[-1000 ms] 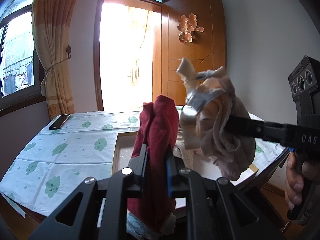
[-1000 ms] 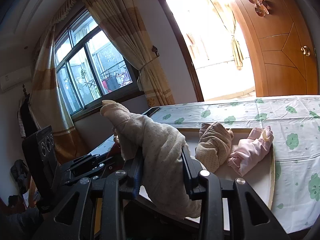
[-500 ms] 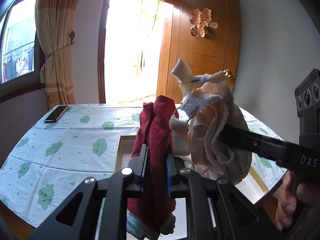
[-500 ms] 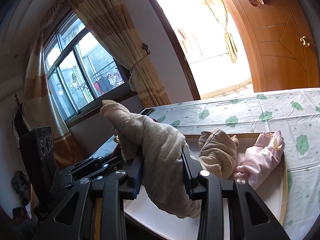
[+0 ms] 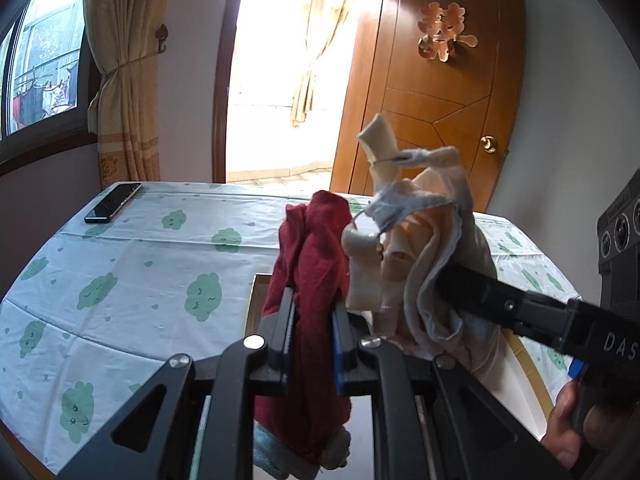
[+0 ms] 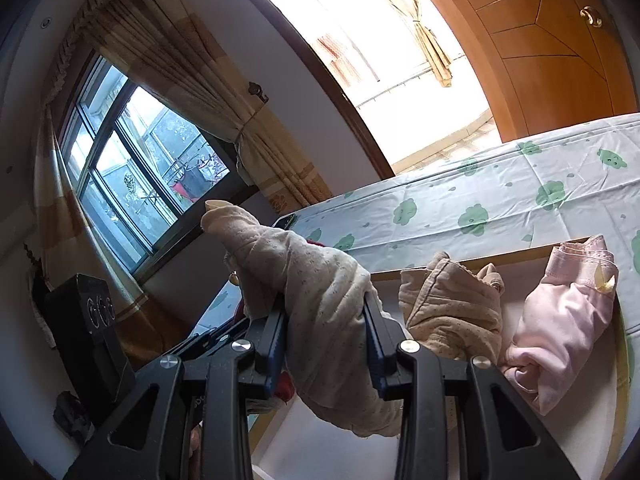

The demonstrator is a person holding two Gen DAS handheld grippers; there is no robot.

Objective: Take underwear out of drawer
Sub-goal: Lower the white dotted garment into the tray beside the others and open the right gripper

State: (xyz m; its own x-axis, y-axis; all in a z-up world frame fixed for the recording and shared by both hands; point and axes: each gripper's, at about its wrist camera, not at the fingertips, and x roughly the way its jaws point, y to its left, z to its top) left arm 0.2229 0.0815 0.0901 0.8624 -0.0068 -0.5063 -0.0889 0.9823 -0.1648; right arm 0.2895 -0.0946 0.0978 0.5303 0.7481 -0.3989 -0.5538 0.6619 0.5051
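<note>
My left gripper (image 5: 313,322) is shut on a dark red piece of underwear (image 5: 310,264) that hangs between its jaws. To its right, in the left wrist view, the right gripper holds a beige, dotted piece of underwear (image 5: 416,256). In the right wrist view my right gripper (image 6: 326,336) is shut on that beige underwear (image 6: 316,300). Below and to the right lies the open white drawer (image 6: 596,432) with a tan folded piece (image 6: 452,308) and a pink folded piece (image 6: 560,320) inside. Both held pieces are lifted above the drawer.
The drawer rests on a table under a white cloth with green cloud prints (image 5: 140,272). A black phone (image 5: 113,202) lies at the table's far left. Behind stand a wooden door (image 5: 440,92), a bright doorway and a curtained window (image 6: 132,172). A hand (image 5: 568,428) grips the right tool.
Both grippers have travelled sideways with their underwear still held, and both have rolled. In the right wrist view the table and drawer now look more tilted. The grips are unchanged.
</note>
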